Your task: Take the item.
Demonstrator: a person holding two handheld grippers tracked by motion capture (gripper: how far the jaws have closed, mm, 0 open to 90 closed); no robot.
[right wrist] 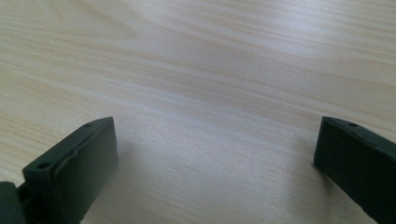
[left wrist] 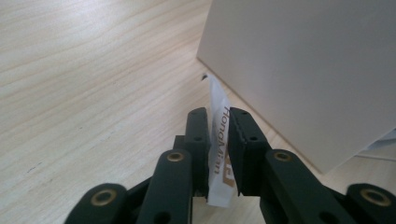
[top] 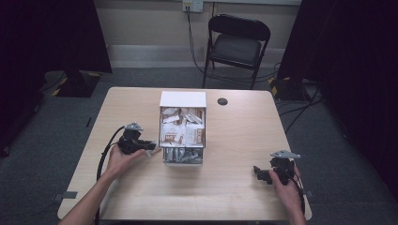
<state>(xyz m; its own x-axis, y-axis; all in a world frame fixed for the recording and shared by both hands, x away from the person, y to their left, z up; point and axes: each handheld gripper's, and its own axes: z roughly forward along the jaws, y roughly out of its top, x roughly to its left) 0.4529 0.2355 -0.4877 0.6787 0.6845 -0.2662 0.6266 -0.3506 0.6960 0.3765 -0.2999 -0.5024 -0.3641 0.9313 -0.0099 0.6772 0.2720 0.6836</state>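
Beside the box [left wrist: 303,70], left claw [left wrist: 218,135], sachet [left wrist: 219,140] between jaws.

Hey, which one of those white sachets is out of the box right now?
The sachet between the left tongs, beside the white box's left wall. It stands on edge over the table; the other sachets lie inside the box.

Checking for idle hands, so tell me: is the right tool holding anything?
No. In the right gripper view the right tool stands wide open over the bare table, with nothing between its jaws.
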